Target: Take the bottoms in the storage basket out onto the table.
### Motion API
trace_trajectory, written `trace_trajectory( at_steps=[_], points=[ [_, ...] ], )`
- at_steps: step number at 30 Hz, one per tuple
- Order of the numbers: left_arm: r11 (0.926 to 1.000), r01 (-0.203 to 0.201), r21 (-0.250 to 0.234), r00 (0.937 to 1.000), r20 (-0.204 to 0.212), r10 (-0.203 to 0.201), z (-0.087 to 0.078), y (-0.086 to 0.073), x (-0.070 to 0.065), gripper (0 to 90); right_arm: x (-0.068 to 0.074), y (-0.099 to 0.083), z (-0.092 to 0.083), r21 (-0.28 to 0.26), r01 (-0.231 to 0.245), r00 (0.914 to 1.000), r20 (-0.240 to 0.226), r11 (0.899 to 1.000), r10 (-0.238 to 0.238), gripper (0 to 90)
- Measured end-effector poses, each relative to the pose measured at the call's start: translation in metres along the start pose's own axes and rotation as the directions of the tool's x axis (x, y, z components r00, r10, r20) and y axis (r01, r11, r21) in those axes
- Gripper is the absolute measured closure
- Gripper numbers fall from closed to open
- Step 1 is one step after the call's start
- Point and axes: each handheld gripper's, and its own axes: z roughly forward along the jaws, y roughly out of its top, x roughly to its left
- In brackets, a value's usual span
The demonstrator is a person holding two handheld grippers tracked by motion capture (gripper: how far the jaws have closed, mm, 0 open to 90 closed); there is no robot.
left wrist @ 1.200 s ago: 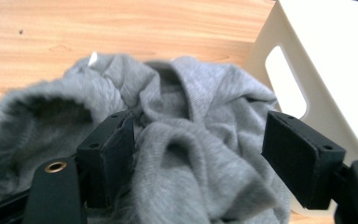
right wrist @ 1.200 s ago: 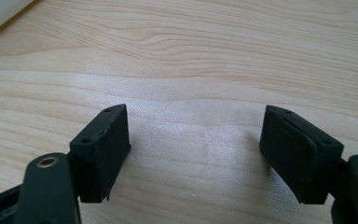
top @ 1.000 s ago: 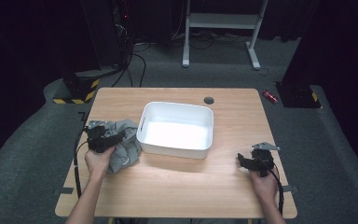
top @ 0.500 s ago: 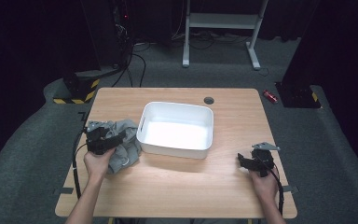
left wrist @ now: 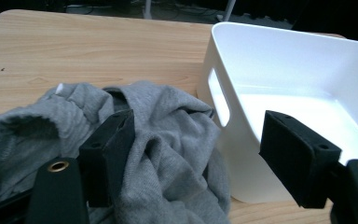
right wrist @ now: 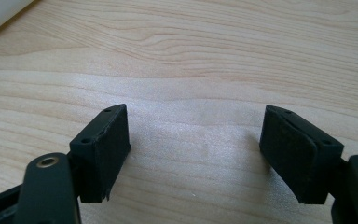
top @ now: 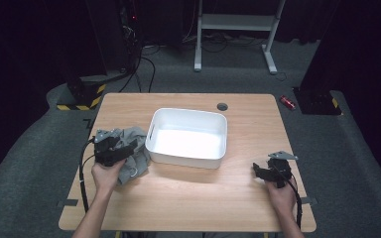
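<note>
Since a second ago nothing has visibly shifted: both hands rest where they were. The grey sweatshirt [top: 130,151] lies crumpled on the counter [top: 188,193] at the 9 o'clock side of the white plastic tub [top: 188,137], touching its wall. The left hand-held gripper [top: 120,148] sits over the cloth, jaws spread wide; in the left gripper view one jaw presses into the folds of the sweatshirt [left wrist: 168,154] while the other stands before the tub's wall [left wrist: 242,154], nothing clamped between them. The right hand-held gripper [top: 261,171] rests well apart at the tub's 4 o'clock, released, its jaws wide over bare wood [right wrist: 196,70]. Beyond the counter's 12 o'clock edge lie grey carpet [top: 238,79] and cables [top: 146,62].
</note>
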Motion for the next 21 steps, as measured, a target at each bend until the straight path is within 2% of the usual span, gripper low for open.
trace_trajectory(
  at_steps=[2,21],
  points=[
    [0.9999,-0.014,-0.003,0.9999,0.004,0.014,0.0,0.0,-0.004,26.9,0.0,0.0,0.0,0.0,0.0,1.0,0.0,1.0,0.0,23.7],
    [0.9981,-0.062,-0.006,0.9967,0.053,0.062,0.002,-0.001,-0.028,26.8,0.0,0.0,0.0,0.0,0.0,1.0,0.0,1.0,0.0,23.7]
  ],
)
